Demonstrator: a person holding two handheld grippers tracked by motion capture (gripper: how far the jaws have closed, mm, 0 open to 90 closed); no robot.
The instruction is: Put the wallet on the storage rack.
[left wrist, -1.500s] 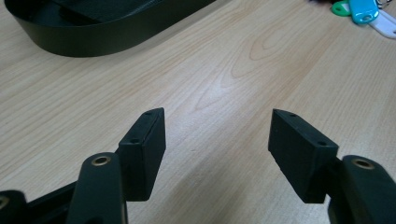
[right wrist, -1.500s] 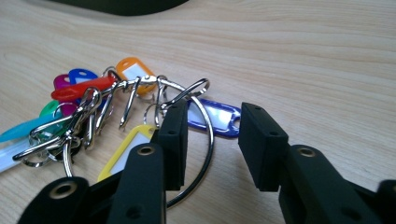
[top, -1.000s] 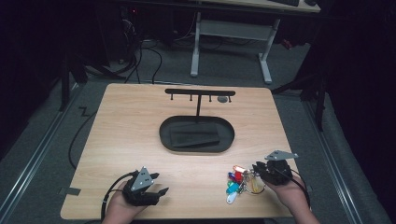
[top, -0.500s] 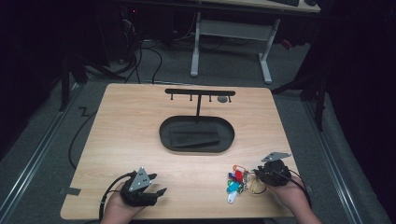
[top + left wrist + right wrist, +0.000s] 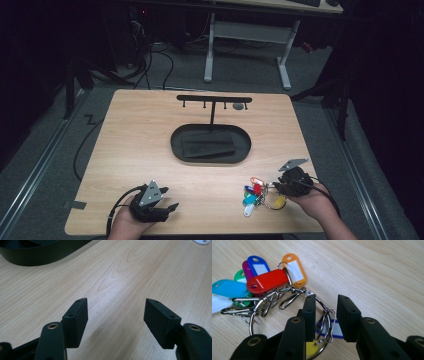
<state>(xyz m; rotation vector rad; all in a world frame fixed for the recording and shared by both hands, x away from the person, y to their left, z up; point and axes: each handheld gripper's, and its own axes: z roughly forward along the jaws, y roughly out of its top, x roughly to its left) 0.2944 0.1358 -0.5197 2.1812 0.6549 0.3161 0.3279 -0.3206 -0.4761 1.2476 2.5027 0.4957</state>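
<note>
At the near right corner of the table, the right hand-held gripper lies low over a bunch of key tags, its jaws parted by a narrow gap. A large metal key ring passes around and under the left jaw, and smaller rings and a blue-edged white tag lie in the gap, but the jaws are not pressed onto anything that I can see. Just beyond the tips, the tags fan out on the wood: a red tag on top, an orange tag, a dark blue tag, a purple, a green, a light blue tag and a white one at the edge; a yellow tag shows under the left jaw.

At the near left, the left hand-held gripper is wide open and empty, over bare wood.

Farther in, at the middle of the table, sits a black oval tray. Inside it lies a flat dark rectangular piece; what it is cannot be told. A black T-shaped stand rises from the tray's far part, with small pegs under its crossbar and a small round thing hanging near its right end.
</note>
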